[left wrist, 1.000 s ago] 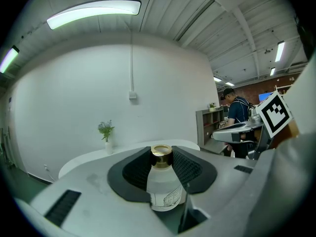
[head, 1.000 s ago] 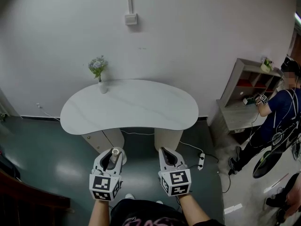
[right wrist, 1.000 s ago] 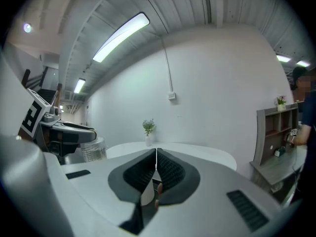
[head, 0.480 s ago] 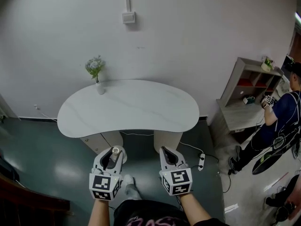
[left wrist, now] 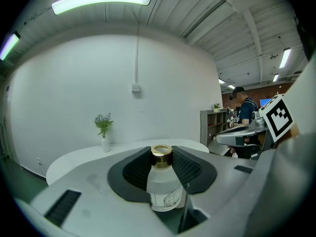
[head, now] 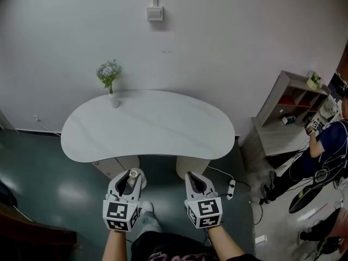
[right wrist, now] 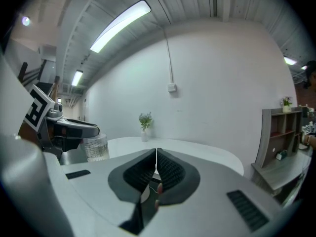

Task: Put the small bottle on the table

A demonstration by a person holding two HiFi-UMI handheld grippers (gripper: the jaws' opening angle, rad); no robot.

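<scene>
Two grippers held low and side by side, short of the table (head: pixel 147 125).

- Left gripper (head: pixel 129 179): jaws clamped on the small bottle (left wrist: pixel 162 184). Pads press its neck and shoulder from both sides. Bottle upright, gold cap (left wrist: pixel 161 152) at the level of the pad tops. Clear body with printed label sits lower, back in the throat behind the jaw tips.
- Right gripper (head: pixel 194 180): jaws pressed together with only a hairline between the pads, nothing gripped.
- Table: white, kidney-shaped, ahead of both sets of jaw tips and apart from them. Bottle is not on it.
- Vase of flowers (head: pixel 110 80): ahead and left of the left gripper, on the table's far edge by the wall.
- Grey shelf unit (head: pixel 288 105): ahead and well off to the right of the right gripper, with a person (head: pixel 329 145) beside it.
</scene>
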